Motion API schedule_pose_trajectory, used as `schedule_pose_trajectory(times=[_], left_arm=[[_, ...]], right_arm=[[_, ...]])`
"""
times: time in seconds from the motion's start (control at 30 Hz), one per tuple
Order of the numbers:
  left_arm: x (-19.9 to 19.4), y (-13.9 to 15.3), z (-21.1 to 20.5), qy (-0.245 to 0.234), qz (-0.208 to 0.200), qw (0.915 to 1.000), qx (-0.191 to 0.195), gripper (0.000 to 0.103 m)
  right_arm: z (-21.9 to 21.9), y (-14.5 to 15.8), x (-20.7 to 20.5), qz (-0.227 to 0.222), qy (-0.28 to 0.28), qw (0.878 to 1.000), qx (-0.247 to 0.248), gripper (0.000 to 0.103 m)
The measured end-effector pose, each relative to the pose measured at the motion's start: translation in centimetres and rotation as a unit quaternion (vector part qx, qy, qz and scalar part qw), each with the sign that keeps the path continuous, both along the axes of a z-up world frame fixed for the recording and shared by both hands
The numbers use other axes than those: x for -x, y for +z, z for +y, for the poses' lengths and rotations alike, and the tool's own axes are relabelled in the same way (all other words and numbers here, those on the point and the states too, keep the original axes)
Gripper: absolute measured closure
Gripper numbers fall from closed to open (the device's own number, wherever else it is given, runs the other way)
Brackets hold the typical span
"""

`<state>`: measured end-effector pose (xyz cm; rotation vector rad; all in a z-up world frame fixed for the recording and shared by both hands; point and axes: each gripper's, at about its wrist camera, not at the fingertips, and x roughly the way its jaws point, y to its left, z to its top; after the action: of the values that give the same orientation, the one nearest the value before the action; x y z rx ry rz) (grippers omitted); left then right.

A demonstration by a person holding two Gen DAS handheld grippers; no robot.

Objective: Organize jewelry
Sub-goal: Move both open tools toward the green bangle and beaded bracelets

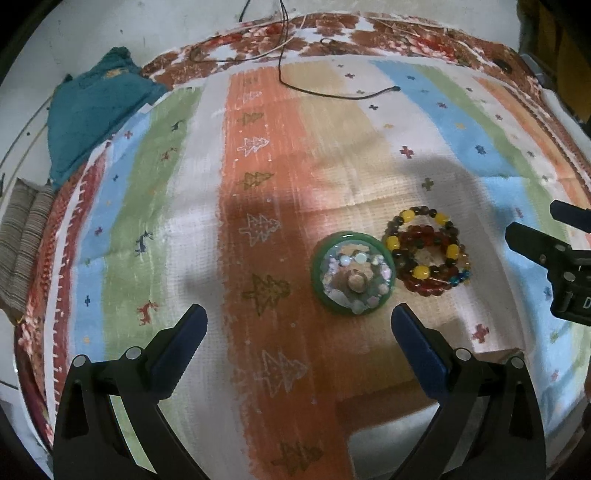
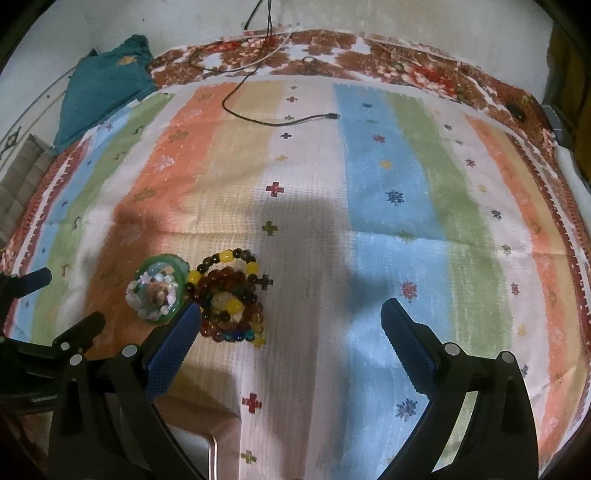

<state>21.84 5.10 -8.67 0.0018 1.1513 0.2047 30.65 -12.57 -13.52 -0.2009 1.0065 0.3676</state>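
Note:
A round green jewelry holder (image 1: 352,273) with pale beads and a knob in its middle sits on the striped cloth (image 1: 258,221). A pile of dark red, brown and yellow beaded bracelets (image 1: 428,251) lies right beside it. My left gripper (image 1: 299,321) is open and empty, just short of the holder. My right gripper (image 2: 290,314) is open and empty; the bracelets (image 2: 229,295) and the holder (image 2: 159,288) lie by its left finger (image 2: 173,350). The right gripper also shows at the right edge of the left wrist view (image 1: 554,251).
A black cable (image 1: 332,88) lies across the far part of the cloth. A teal cloth (image 1: 92,107) is bunched at the far left corner. A floral sheet (image 1: 369,29) runs along the far edge by the wall.

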Motion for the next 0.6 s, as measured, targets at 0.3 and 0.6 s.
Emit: schedule_pose_trajectory(times=[0.3,0.6], left_arm=[[-1.5,-1.4,0.3,-0.004,0.017,0.9999,0.001,0.013],[-2.5,-3.0,0.3,-0.014,0.034,0.9993,0.008,0.028]], right_arm=[[1.0,-1.5,-1.4,0.019,0.006,1.000,0.008,0.004],[2.5,-2.7,-2.2,0.035,0.016,0.999,0.010,0.005]])
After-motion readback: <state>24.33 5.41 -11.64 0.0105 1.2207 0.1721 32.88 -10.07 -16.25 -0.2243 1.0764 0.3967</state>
